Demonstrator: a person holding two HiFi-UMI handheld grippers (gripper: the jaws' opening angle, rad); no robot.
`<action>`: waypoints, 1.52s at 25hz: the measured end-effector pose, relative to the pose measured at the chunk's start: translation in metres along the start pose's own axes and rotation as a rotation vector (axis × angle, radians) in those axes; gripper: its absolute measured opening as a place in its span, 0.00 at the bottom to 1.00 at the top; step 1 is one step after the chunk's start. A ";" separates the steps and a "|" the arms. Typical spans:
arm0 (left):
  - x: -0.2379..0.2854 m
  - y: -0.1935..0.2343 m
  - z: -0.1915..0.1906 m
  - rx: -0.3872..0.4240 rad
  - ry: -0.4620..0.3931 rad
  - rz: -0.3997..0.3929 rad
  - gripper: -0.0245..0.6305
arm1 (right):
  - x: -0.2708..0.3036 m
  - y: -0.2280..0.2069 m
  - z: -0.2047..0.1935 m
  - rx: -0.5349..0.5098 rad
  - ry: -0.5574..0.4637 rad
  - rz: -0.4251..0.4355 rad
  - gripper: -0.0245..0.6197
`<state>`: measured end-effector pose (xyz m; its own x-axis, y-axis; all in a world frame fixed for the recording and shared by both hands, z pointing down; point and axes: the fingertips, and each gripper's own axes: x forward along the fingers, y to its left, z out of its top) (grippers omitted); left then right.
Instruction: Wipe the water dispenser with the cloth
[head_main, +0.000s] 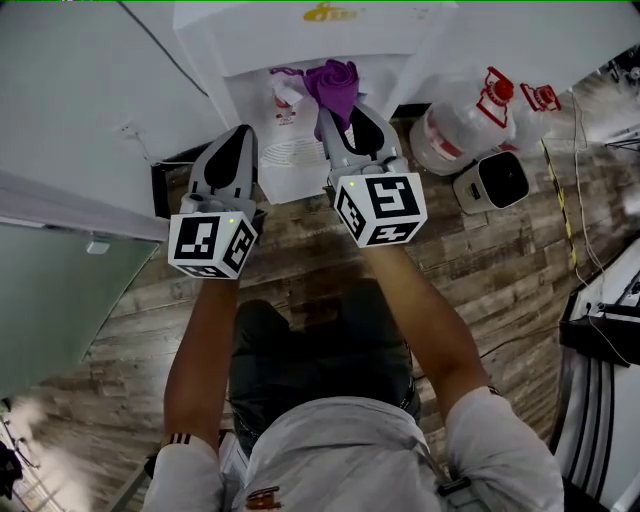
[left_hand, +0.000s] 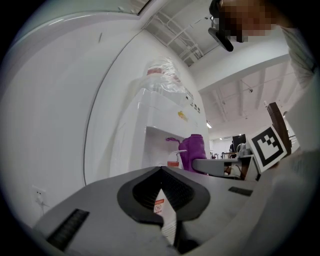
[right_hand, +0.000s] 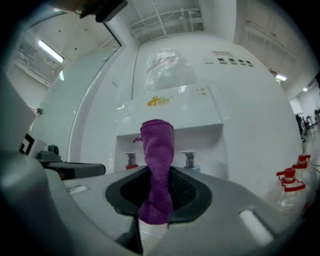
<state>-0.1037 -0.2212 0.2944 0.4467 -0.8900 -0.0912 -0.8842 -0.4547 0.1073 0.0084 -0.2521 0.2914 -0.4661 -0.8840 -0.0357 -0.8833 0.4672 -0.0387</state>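
while the head view looks steeply down on both tools, the right gripper (head_main: 347, 118) is clamped on the purple cloth (head_main: 336, 84), which stands bunched up from its tips inside the tap recess of the white water dispenser (head_main: 300, 35). the right gripper view shows the pinch straight on: the cloth (right_hand: 157, 165) rises as a twisted column between the pressed pads, with a red tap (right_hand: 131, 161) and a grey tap (right_hand: 189, 160) behind it. the left gripper (head_main: 236, 150) hangs just beside, its jaws pressed together on nothing, as its own view (left_hand: 162, 192) confirms. only the gripper views show the clear bottle (right_hand: 167, 67) mounted on top of the dispenser. only the head view shows the small white box (head_main: 492, 182) on the wooden floor (head_main: 300, 260), next to the red-capped jug (head_main: 460, 125).
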 end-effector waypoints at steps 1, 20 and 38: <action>0.001 -0.001 -0.002 0.001 -0.001 -0.002 0.04 | 0.003 -0.003 -0.002 -0.001 0.004 -0.007 0.19; 0.004 -0.008 -0.020 0.024 -0.035 -0.022 0.04 | -0.044 -0.074 0.006 0.003 -0.079 -0.056 0.19; -0.011 0.002 -0.038 0.058 -0.048 -0.013 0.04 | -0.040 -0.147 -0.009 0.001 -0.054 -0.156 0.19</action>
<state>-0.1051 -0.2140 0.3329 0.4524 -0.8808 -0.1398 -0.8853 -0.4624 0.0485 0.1560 -0.2854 0.3075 -0.3198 -0.9439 -0.0829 -0.9446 0.3244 -0.0494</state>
